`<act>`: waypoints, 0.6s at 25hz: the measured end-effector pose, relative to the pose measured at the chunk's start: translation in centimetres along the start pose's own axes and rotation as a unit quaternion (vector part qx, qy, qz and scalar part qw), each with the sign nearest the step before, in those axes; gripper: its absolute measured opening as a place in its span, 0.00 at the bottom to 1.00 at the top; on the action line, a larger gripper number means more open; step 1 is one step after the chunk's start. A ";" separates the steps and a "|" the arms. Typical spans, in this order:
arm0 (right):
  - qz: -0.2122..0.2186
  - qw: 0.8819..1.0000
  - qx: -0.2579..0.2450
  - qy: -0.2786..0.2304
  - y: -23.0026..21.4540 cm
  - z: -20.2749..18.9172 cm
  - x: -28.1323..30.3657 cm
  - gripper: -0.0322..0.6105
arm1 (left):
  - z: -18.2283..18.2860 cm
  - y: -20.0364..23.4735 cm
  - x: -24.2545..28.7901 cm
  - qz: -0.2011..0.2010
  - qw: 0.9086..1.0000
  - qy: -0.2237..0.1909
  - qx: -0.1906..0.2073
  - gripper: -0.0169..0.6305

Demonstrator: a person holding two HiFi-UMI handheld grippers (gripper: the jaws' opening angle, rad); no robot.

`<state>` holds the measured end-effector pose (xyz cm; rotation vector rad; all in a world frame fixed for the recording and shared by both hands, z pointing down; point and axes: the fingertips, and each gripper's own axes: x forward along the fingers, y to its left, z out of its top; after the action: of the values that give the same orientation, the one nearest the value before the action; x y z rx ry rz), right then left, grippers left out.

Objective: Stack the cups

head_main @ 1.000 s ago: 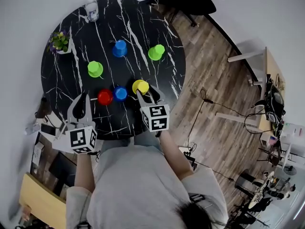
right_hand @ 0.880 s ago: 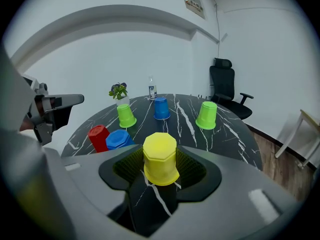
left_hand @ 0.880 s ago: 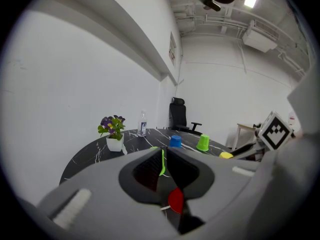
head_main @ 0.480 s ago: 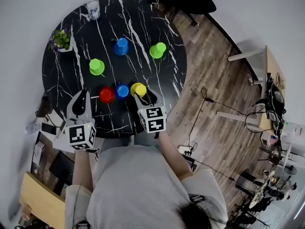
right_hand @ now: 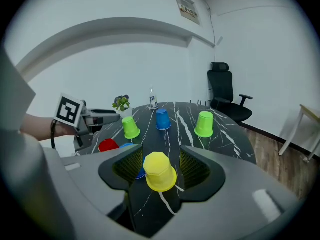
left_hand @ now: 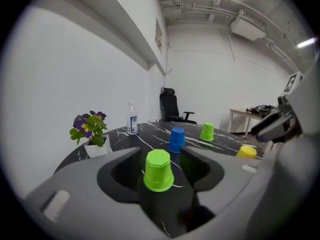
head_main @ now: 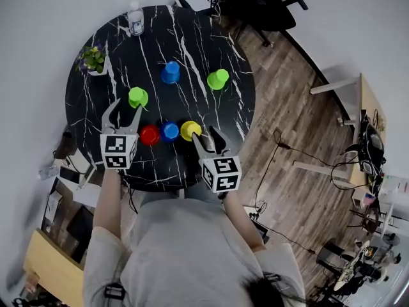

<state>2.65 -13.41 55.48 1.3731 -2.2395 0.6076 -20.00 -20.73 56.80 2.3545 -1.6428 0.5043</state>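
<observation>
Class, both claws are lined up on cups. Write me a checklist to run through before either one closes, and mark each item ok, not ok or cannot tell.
1. Left claw open: ok. Its jaws have just been opening, and the near green cup is in the gap with the pads off it.
2. Right claw open: ok. The yellow cup is in its gap, untouched.
3. Both target cups standing mouth down: ok.
4. Yellow cup free of the neighbouring blue cup: cannot tell; they sit very close.
5. Claws clear of each other: ok.

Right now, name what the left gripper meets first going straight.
Likely the nearer green cup, between the jaws of the left gripper; they have just been opening and don't touch it.
</observation>
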 end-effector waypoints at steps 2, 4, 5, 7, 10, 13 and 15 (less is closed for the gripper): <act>-0.002 1.000 0.002 -0.010 -0.5 0.8 -0.6 0.38 | -1.2 0.2 1.7 0.001 1.000 0.022 0.005 0.45; -0.004 1.000 0.005 -0.016 -0.9 1.4 -1.2 0.38 | -2.5 0.3 3.2 0.002 0.999 0.043 0.001 0.47; -0.005 1.000 0.005 -0.018 -1.1 1.6 -1.4 0.38 | -3.1 0.3 3.7 0.003 0.999 0.053 -0.002 0.48; -0.004 1.000 0.007 -0.020 -1.4 1.9 -1.5 0.37 | -3.9 0.4 4.4 0.012 0.997 0.071 -0.003 0.48; -0.002 1.000 0.009 -0.022 -1.6 2.4 -1.5 0.37 | -3.7 0.7 4.3 0.029 0.997 0.076 -0.001 0.43; -0.003 0.999 0.006 -0.031 -1.9 3.2 -1.2 0.37 | -2.7 0.8 3.5 0.035 0.998 0.059 0.001 0.43; 0.008 0.999 0.001 -0.038 -1.7 3.8 -0.8 0.37 | -1.5 0.4 2.4 0.029 0.998 0.052 0.002 0.43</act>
<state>3.96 -15.68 52.16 1.4030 -2.3124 0.5710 -19.81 -22.42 59.12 2.2495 -1.6688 0.6308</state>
